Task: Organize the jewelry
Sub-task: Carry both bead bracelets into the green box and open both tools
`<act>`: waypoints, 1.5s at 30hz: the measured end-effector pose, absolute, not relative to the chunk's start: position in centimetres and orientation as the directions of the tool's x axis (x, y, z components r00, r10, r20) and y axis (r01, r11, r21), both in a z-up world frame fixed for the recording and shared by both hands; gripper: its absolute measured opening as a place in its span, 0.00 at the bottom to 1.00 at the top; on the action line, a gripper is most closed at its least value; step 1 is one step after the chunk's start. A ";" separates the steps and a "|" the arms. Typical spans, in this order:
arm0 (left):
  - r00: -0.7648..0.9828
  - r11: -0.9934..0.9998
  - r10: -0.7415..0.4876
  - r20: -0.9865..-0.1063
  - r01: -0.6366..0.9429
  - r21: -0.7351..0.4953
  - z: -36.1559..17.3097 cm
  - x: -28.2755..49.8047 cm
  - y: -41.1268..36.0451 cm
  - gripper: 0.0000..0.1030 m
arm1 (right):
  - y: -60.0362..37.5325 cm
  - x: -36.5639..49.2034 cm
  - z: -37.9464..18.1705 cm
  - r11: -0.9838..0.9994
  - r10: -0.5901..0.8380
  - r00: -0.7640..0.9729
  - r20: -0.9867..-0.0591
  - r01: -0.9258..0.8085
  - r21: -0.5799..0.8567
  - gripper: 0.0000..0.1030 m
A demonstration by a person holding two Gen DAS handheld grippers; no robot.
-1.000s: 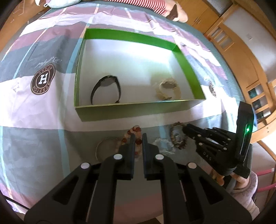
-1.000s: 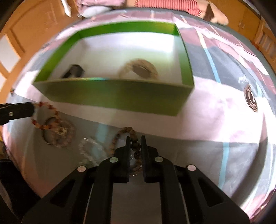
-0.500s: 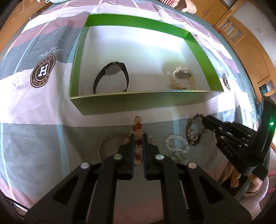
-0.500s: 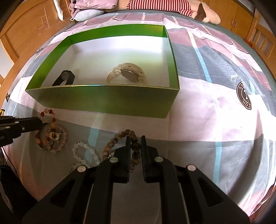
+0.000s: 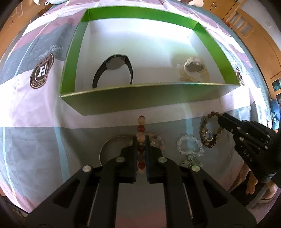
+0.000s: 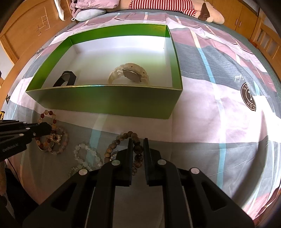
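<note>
A green box point(image 5: 149, 99) point(image 6: 105, 100) with a white floor stands on the bed. Inside lie a black watch point(image 5: 114, 68) point(image 6: 66, 79) and a cream watch point(image 5: 193, 68) point(image 6: 130, 74). My left gripper point(image 5: 140, 140) is shut on a red and peach bead bracelet point(image 5: 141, 124) point(image 6: 50, 116), lifted just in front of the box. My right gripper point(image 6: 136, 143) is shut on a brown wooden bead bracelet point(image 6: 123, 138) point(image 5: 204, 128). A clear bead bracelet point(image 5: 189, 145) point(image 6: 87, 154) lies on the sheet between them. A pink bead bracelet point(image 6: 59, 143) and a metal bangle point(image 5: 108, 145) lie under the left gripper.
The bed sheet point(image 6: 219, 114) has pink, grey and white blocks with round brown logos point(image 5: 41, 71). Pillows and a striped plush toy point(image 6: 158, 5) lie beyond the box. Wooden cabinets point(image 5: 254, 35) stand to the right. A person's foot point(image 5: 252, 184) shows at the lower right.
Both grippers have risen, each lifting its bracelet off the sheet toward the box. The box looks larger and closer in both views.
</note>
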State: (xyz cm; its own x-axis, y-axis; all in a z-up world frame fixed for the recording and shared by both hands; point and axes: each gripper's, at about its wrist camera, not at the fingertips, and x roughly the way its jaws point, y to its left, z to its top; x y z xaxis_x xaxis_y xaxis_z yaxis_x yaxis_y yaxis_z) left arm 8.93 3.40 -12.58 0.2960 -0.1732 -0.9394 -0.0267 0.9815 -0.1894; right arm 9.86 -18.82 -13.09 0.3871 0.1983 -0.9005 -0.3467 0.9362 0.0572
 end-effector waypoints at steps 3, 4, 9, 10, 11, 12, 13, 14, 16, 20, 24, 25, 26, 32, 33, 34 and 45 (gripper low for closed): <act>0.339 0.974 -0.204 -0.919 -0.022 -0.224 -11.2 8.6 3.7 0.07 | -19.0 9.7 -12.5 0.934 0.222 0.406 -0.886 -0.348 0.074 0.11; 0.352 0.971 -0.216 -0.911 -0.018 -0.237 -10.6 8.5 3.8 0.07 | -19.0 9.6 -12.0 0.932 0.240 0.419 -0.876 -0.352 0.086 0.11; 0.451 0.962 -0.253 -0.856 0.026 -0.270 -7.5 7.3 3.8 0.07 | -19.1 9.0 -10.3 0.921 0.286 0.478 -0.831 -0.376 0.101 0.11; 0.459 0.961 -0.256 -0.851 0.030 -0.274 -7.2 7.2 3.8 0.07 | -19.0 8.9 -10.1 0.919 0.288 0.486 -0.825 -0.382 0.096 0.11; 0.461 0.961 -0.255 -0.850 0.027 -0.274 -7.1 7.2 3.9 0.07 | -18.9 8.9 -10.0 0.919 0.286 0.491 -0.823 -0.385 0.090 0.11; 0.462 0.961 -0.253 -0.850 0.022 -0.274 -7.1 7.2 4.1 0.07 | -18.9 8.9 -10.0 0.919 0.284 0.491 -0.823 -0.385 0.088 0.11; 0.462 0.962 -0.250 -0.851 0.016 -0.273 -7.1 7.3 4.1 0.07 | -18.8 8.9 -10.0 0.919 0.286 0.490 -0.824 -0.385 0.090 0.11; 0.460 0.962 -0.248 -0.853 0.012 -0.273 -7.2 7.4 4.1 0.07 | -18.9 8.9 -9.9 0.917 0.293 0.488 -0.823 -0.387 0.097 0.11; 0.467 0.960 -0.253 -0.848 0.014 -0.279 -7.0 7.2 4.5 0.07 | -18.8 9.0 -9.7 0.913 0.309 0.489 -0.816 -0.392 0.111 0.11; 0.500 0.959 -0.253 -0.828 0.017 -0.283 -6.3 7.2 5.0 0.07 | -18.8 8.6 -8.8 0.902 0.350 0.511 -0.785 -0.409 0.136 0.11; 0.534 0.960 -0.250 -0.808 0.028 -0.279 -4.9 7.5 5.3 0.07 | -18.5 8.8 -6.8 0.886 0.399 0.522 -0.754 -0.433 0.169 0.11; 0.539 0.961 -0.249 -0.804 0.035 -0.274 -4.5 7.8 5.2 0.07 | -18.4 9.1 -6.3 0.887 0.403 0.527 -0.749 -0.427 0.177 0.11; 0.550 0.964 -0.242 -0.799 0.040 -0.264 -4.0 8.3 5.1 0.07 | -18.3 9.5 -5.5 0.885 0.418 0.532 -0.736 -0.422 0.198 0.11; 0.616 0.959 -0.241 -0.750 0.031 -0.283 -2.7 10.0 5.8 0.07 | -16.3 11.0 -1.9 0.865 0.472 0.576 -0.667 -0.449 0.224 0.11; 0.612 0.958 -0.234 -0.756 0.012 -0.286 -3.1 10.3 6.2 0.07 | -15.8 11.3 -1.8 0.862 0.478 0.573 -0.665 -0.450 0.232 0.11; 0.606 0.958 -0.225 -0.763 -0.005 -0.287 -3.4 10.6 6.5 0.07 | -15.3 11.7 -2.0 0.857 0.489 0.561 -0.668 -0.452 0.248 0.11; 0.530 0.953 -0.212 -0.821 -0.075 -0.295 -6.5 11.6 7.1 0.07 | -13.3 12.5 -6.8 0.876 0.442 0.491 -0.751 -0.415 0.244 0.45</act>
State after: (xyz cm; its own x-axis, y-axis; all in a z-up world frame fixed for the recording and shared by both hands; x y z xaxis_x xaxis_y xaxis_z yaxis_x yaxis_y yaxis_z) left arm 11.64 7.14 -6.48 0.5304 -0.2120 -0.8208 -0.0753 0.9526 -0.2947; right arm 12.49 -13.31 -6.78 0.4912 0.4421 -0.7506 -0.4153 0.8763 0.2443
